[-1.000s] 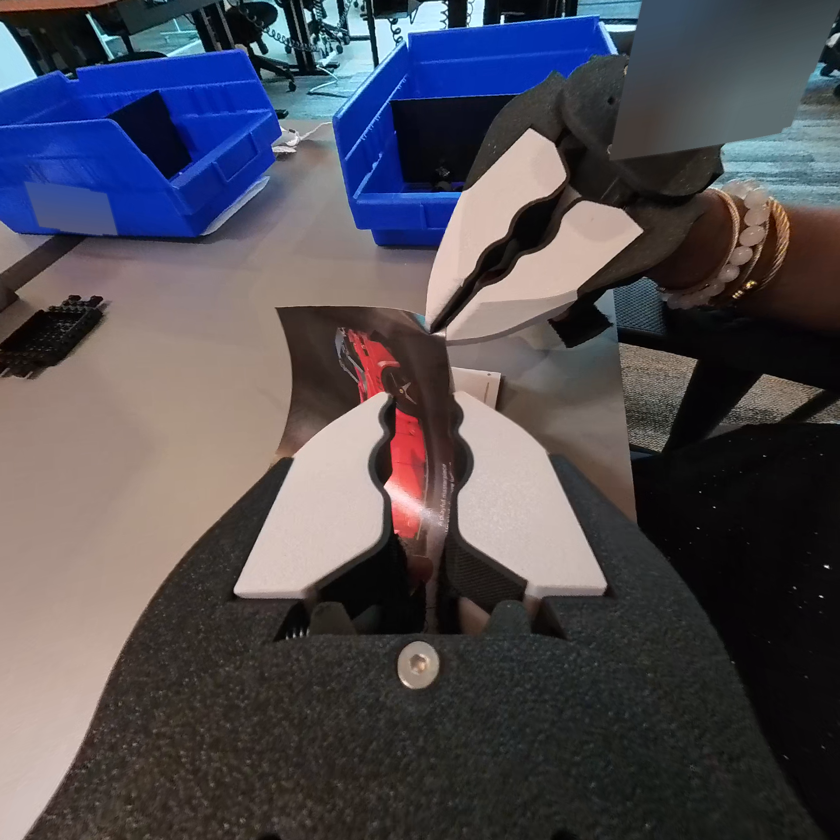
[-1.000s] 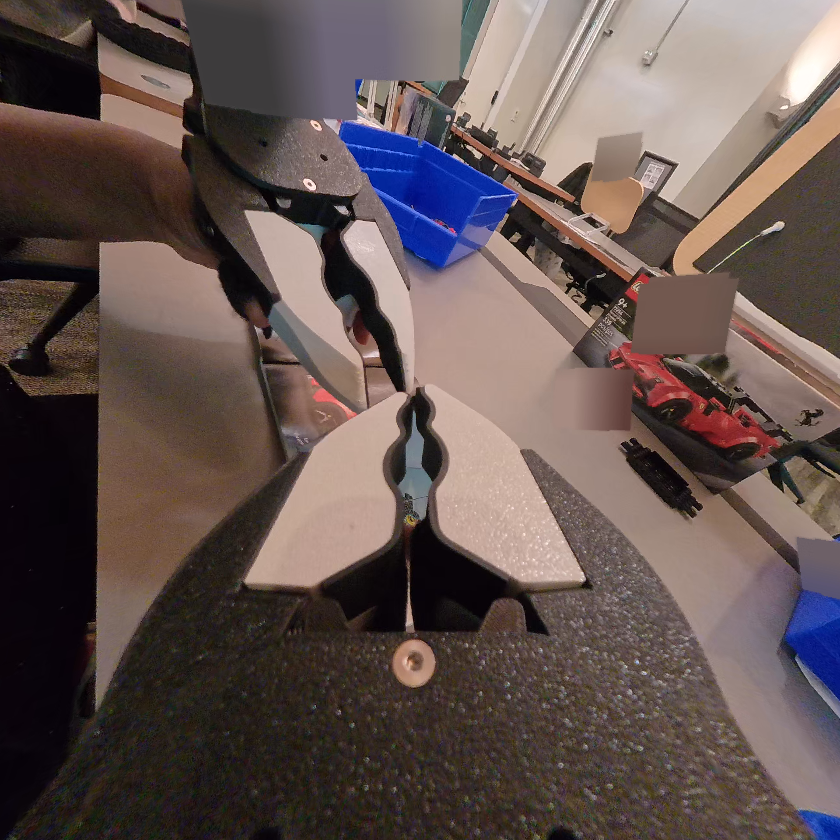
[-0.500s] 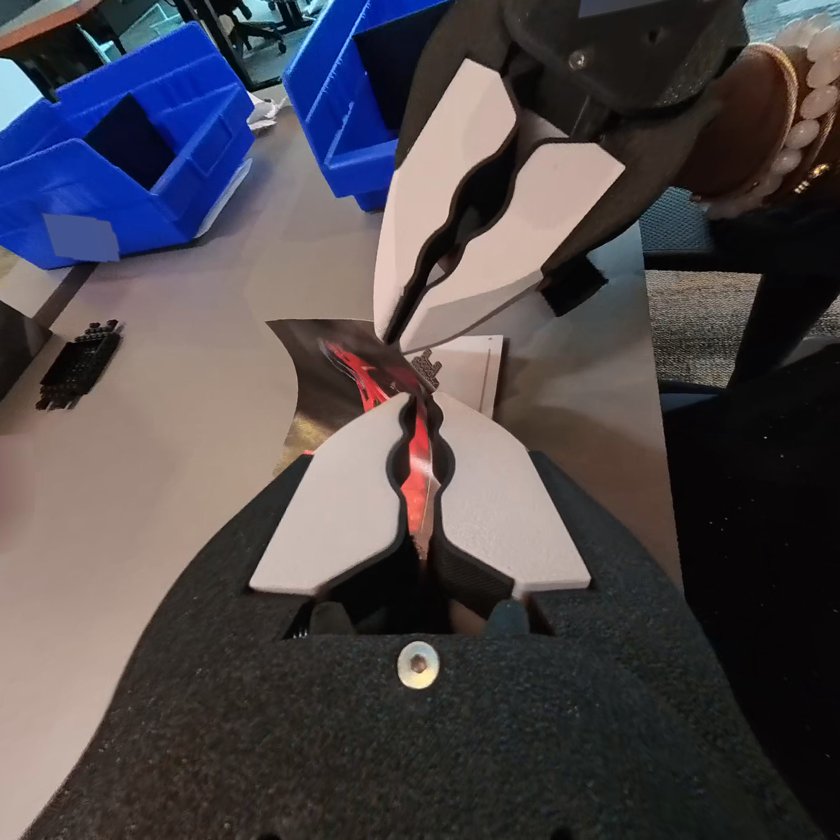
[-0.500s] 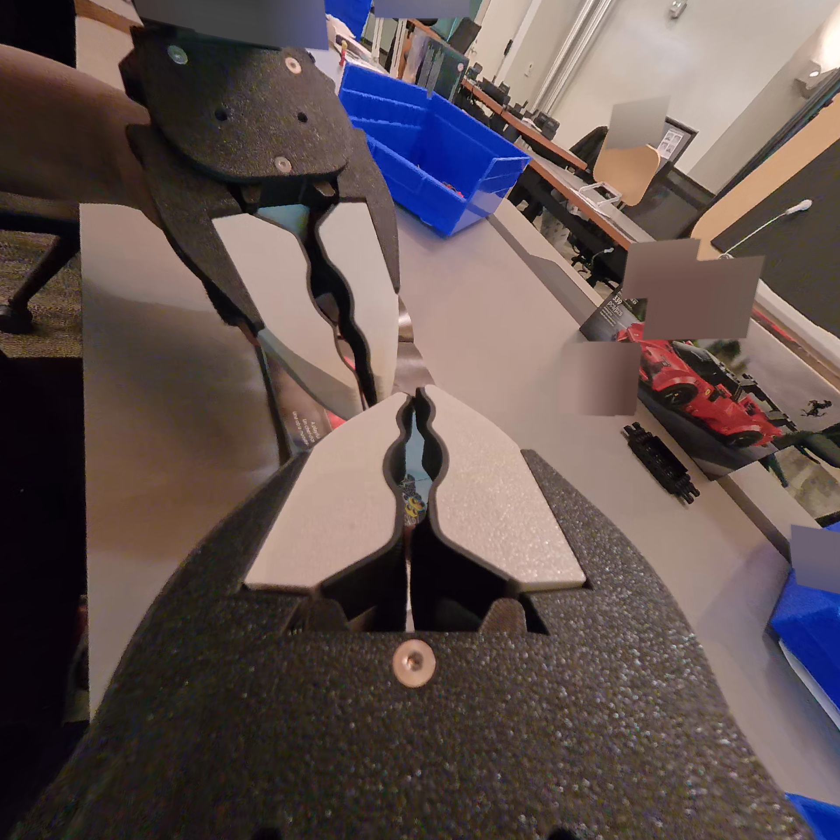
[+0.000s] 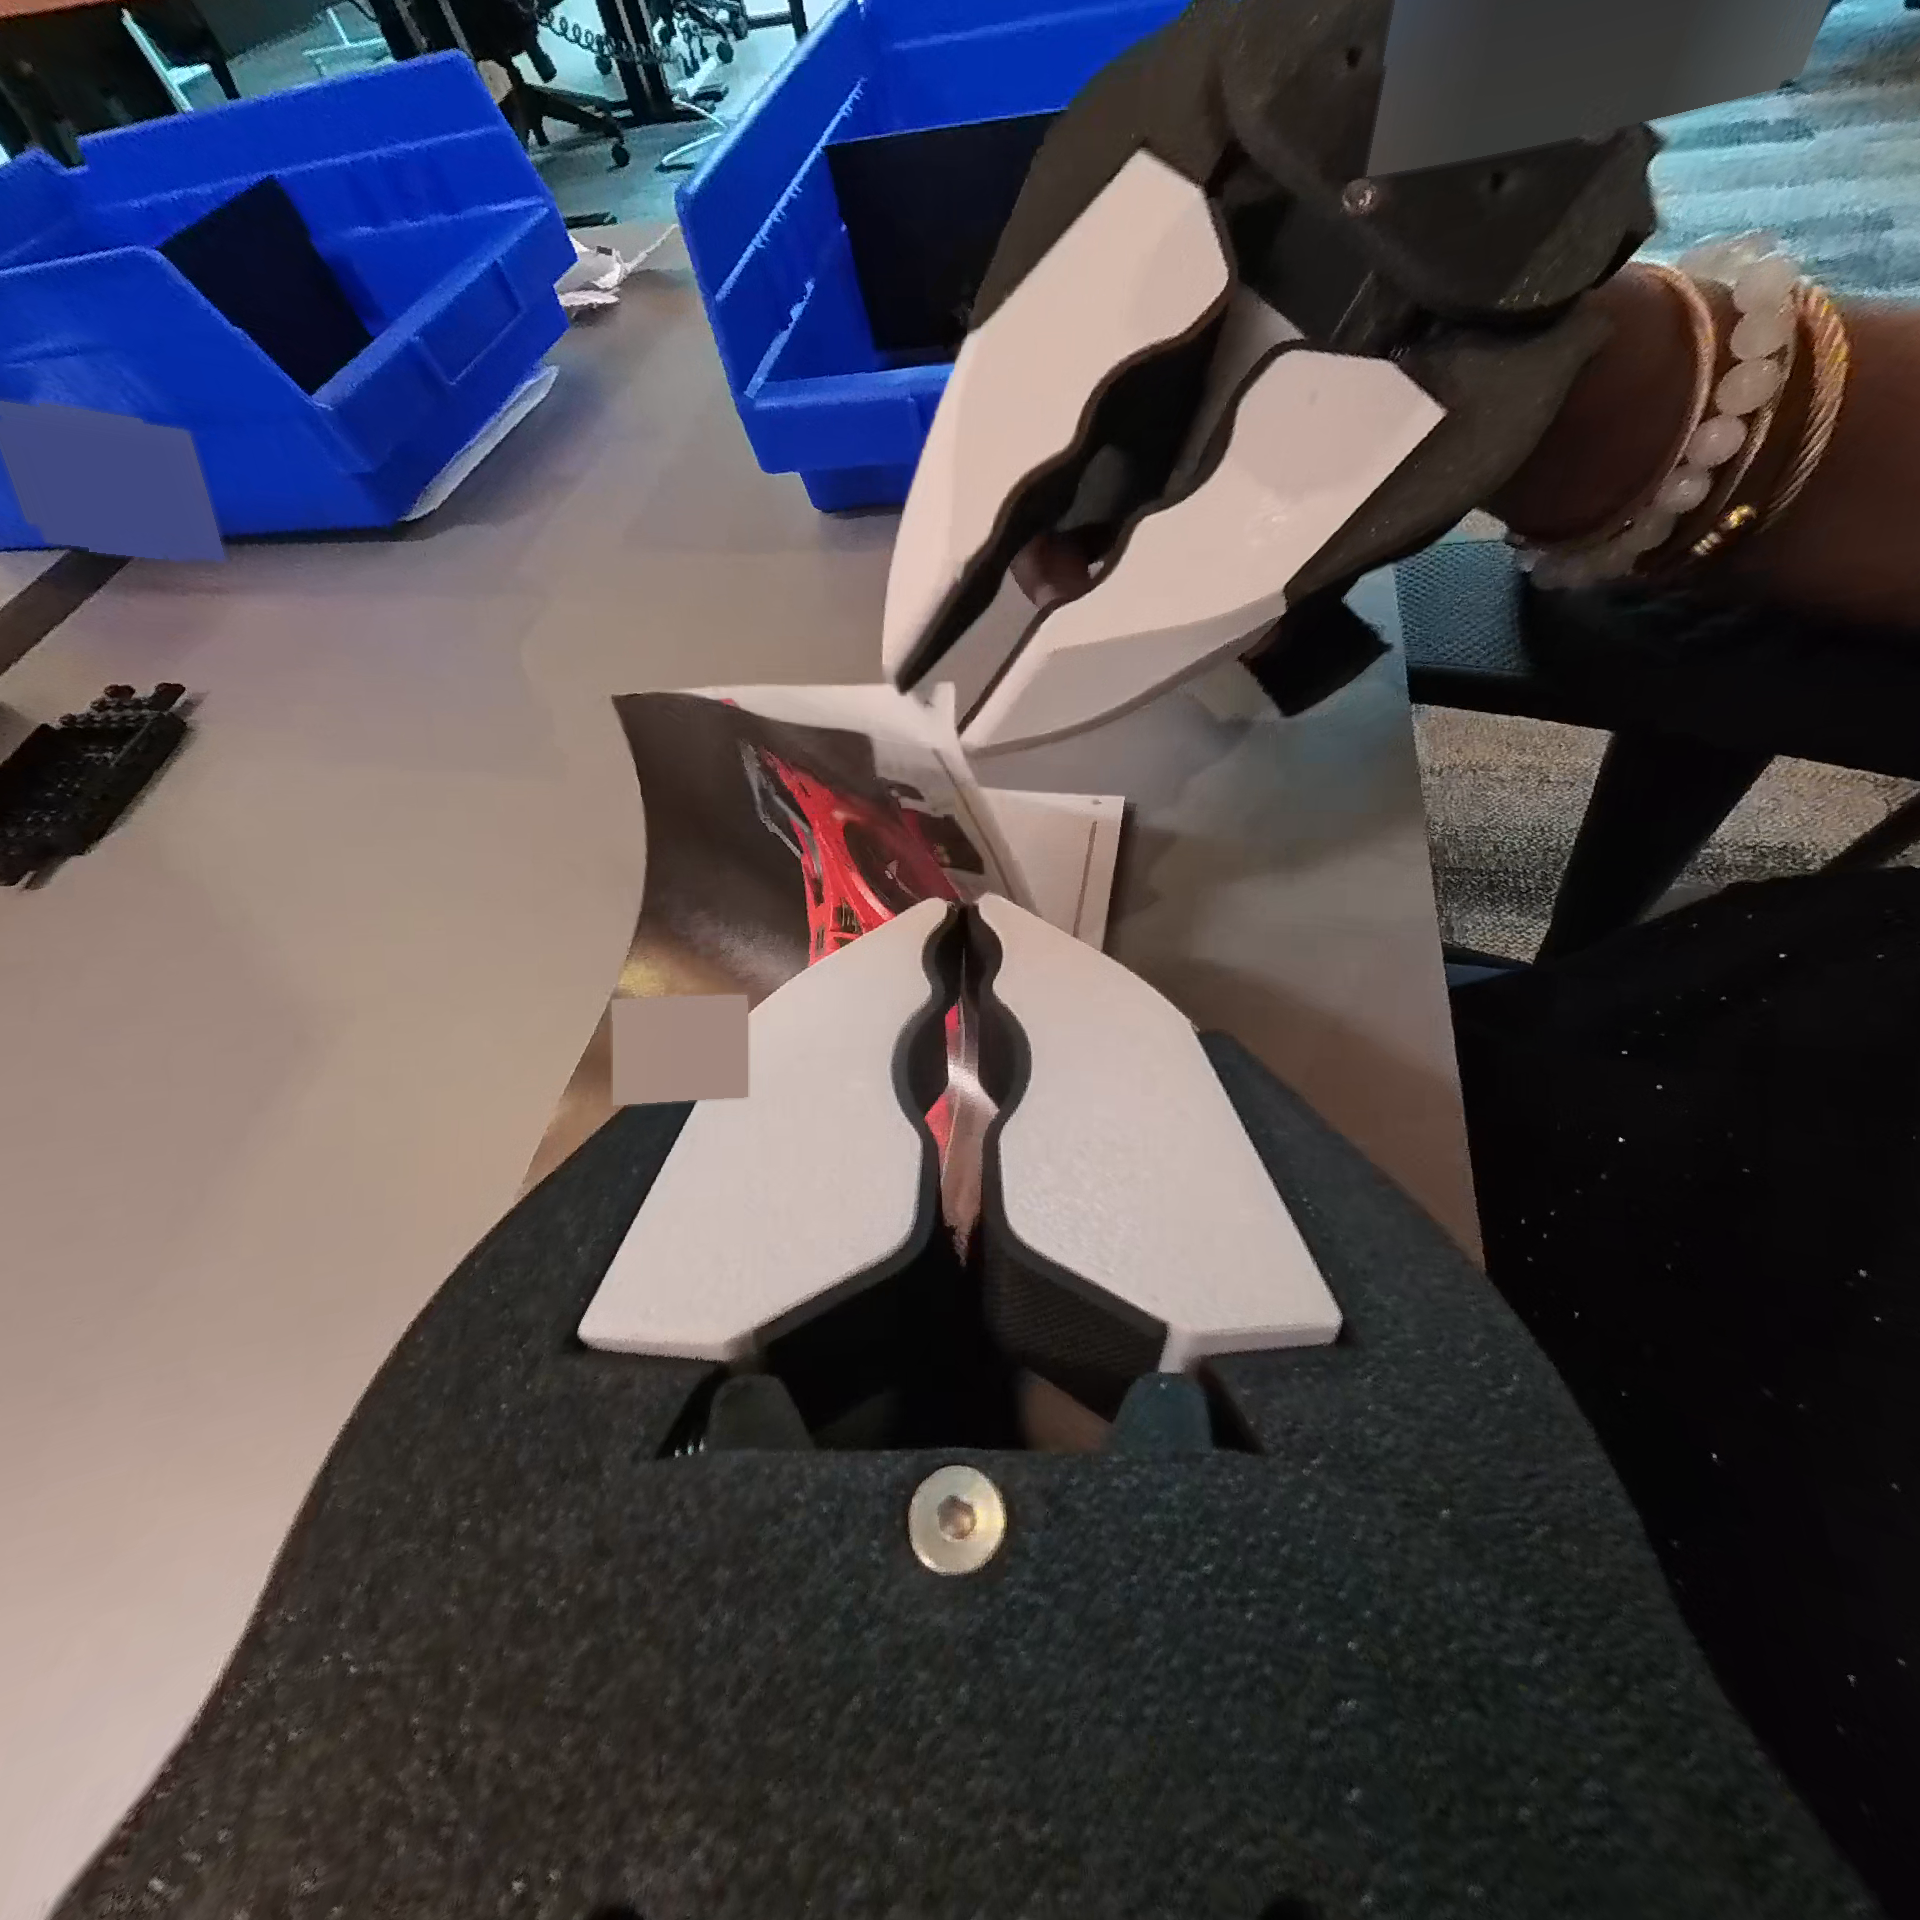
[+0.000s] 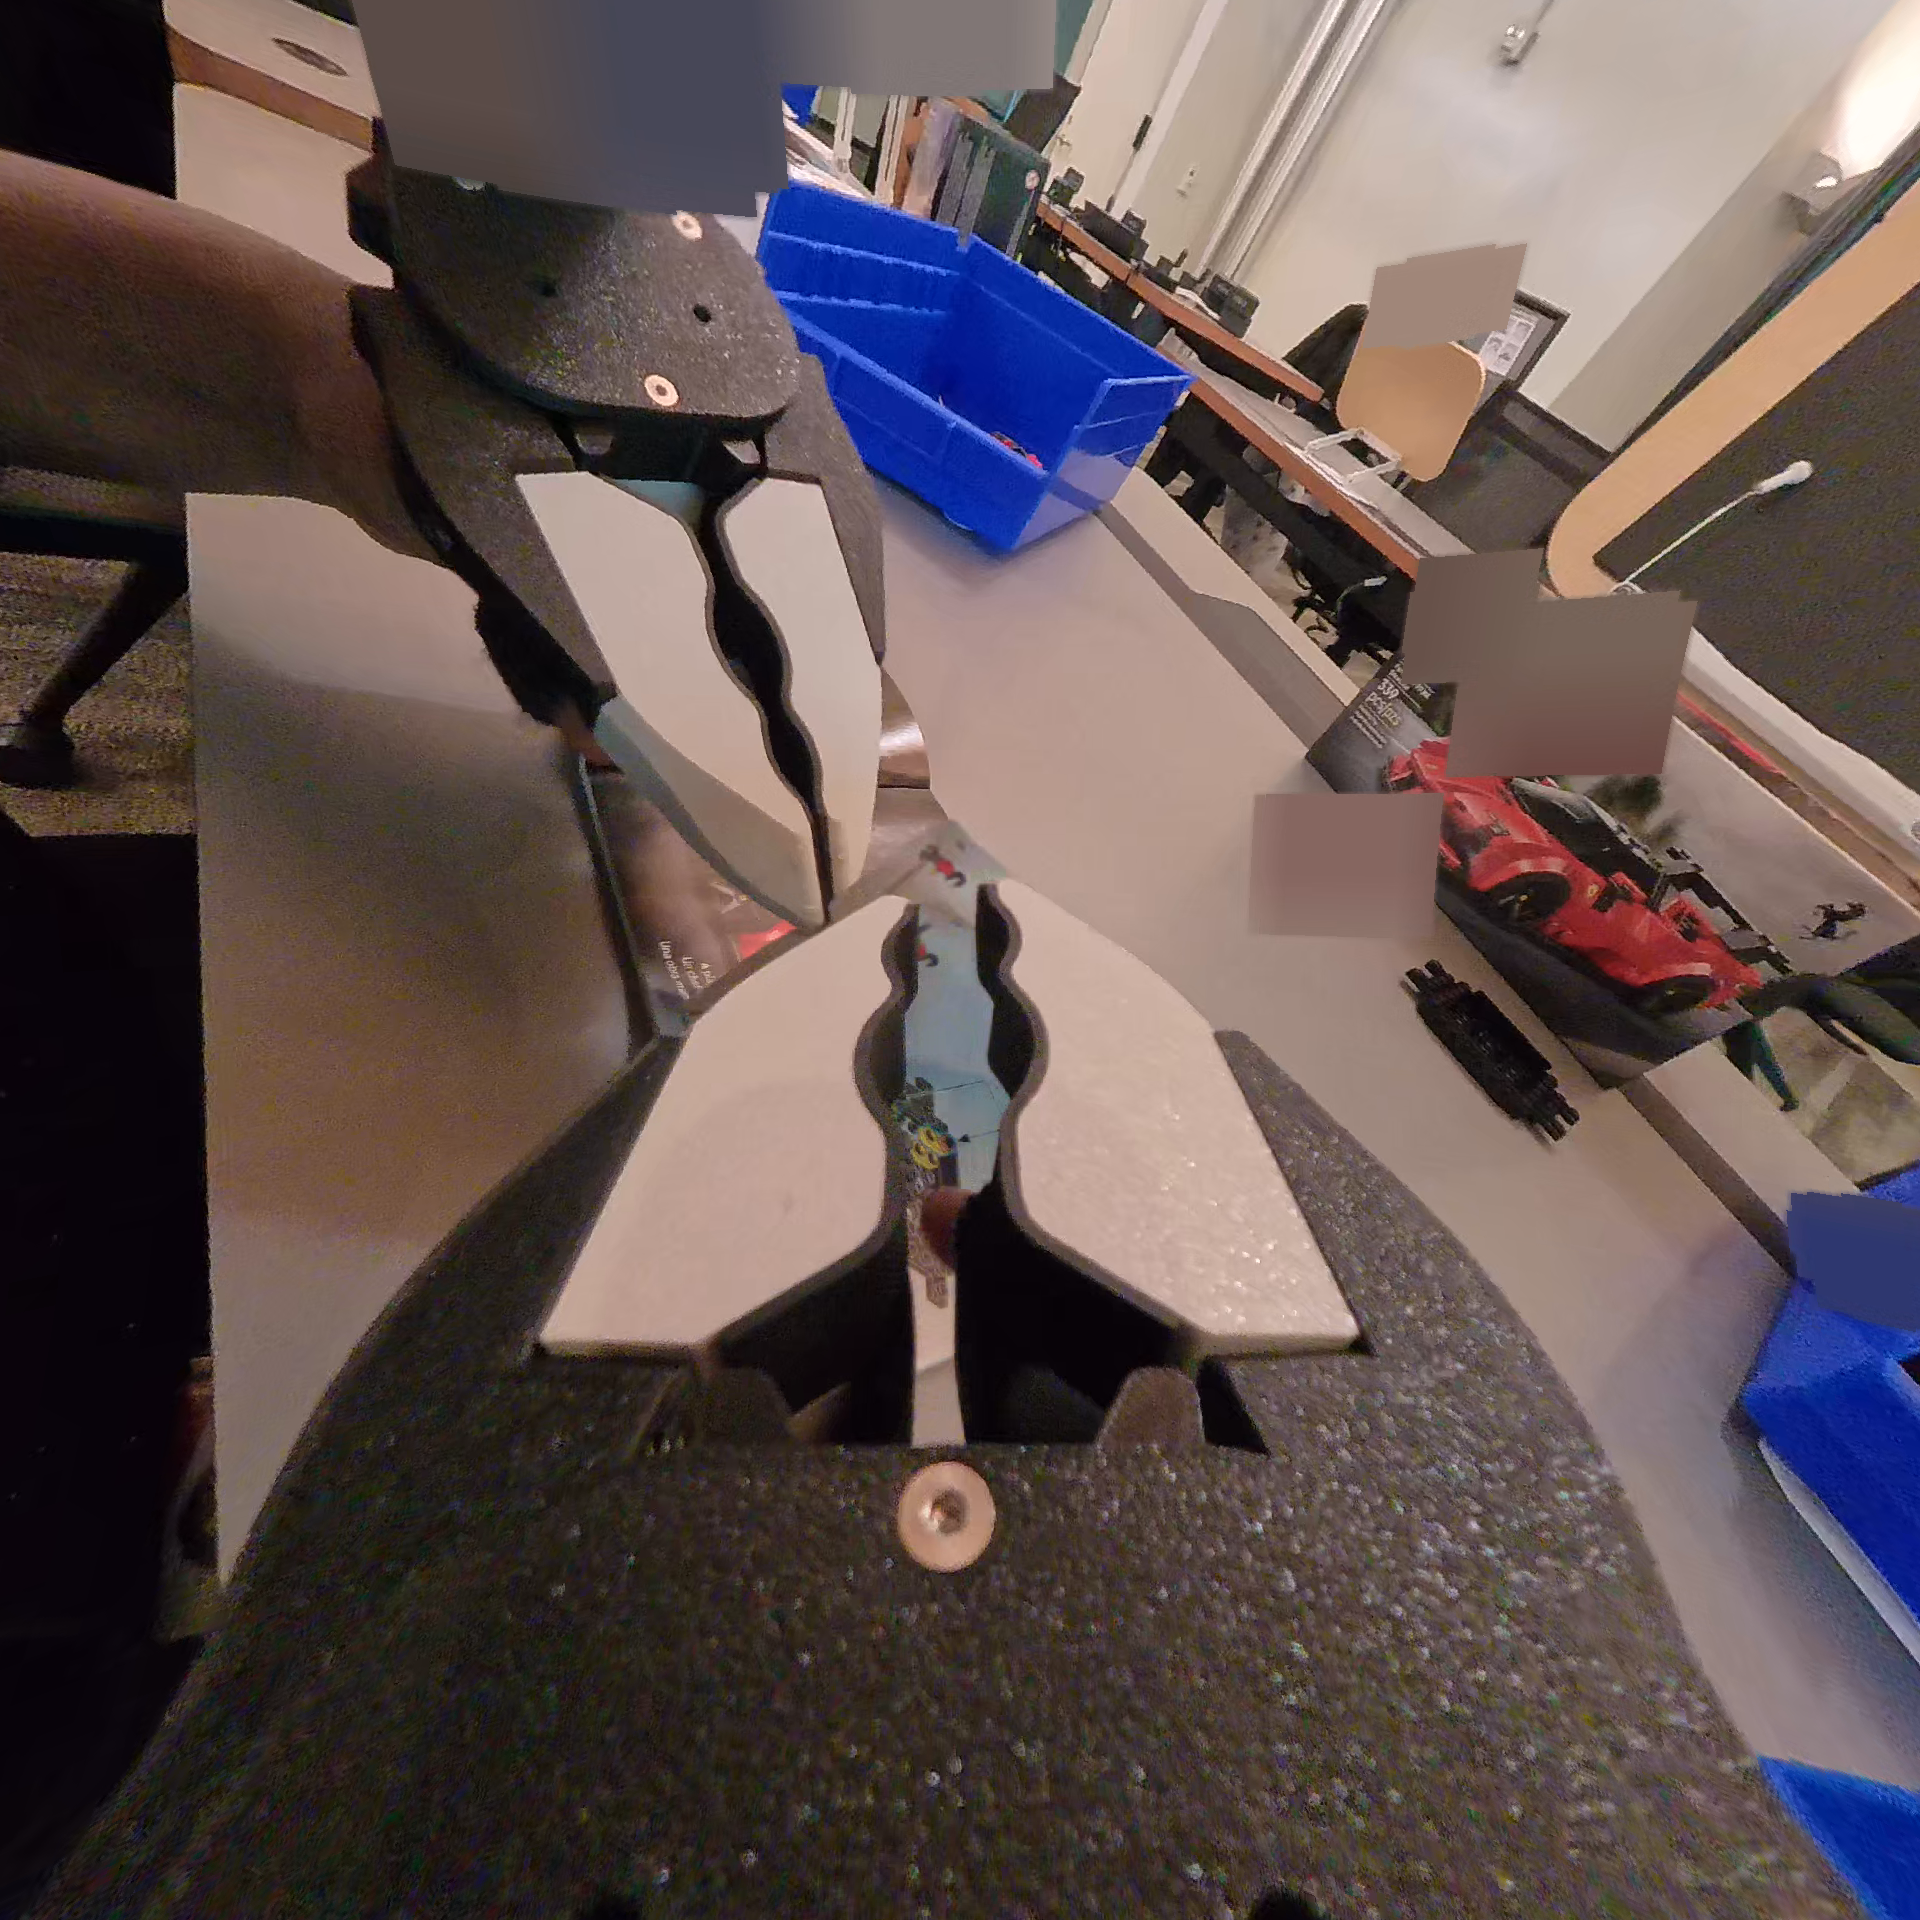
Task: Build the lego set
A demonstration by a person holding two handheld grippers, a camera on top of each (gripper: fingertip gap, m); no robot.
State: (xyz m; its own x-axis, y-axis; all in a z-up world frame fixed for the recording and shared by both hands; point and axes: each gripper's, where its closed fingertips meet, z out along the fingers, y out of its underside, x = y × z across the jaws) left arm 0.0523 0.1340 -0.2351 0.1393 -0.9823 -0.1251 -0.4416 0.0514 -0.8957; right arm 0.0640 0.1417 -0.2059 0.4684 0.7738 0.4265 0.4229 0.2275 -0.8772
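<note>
Booklet pinched in left gripper; blue bins' contents unclear.

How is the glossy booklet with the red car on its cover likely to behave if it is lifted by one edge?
Probably floppy: the booklet already bows where the left gripper is shut on its cover. Likely light, since a thin pinch holds that cover raised. Its pages may fan apart; one white page stands separate near the right gripper, whose fingers stand apart. The shiny cover may be slippery.
</note>
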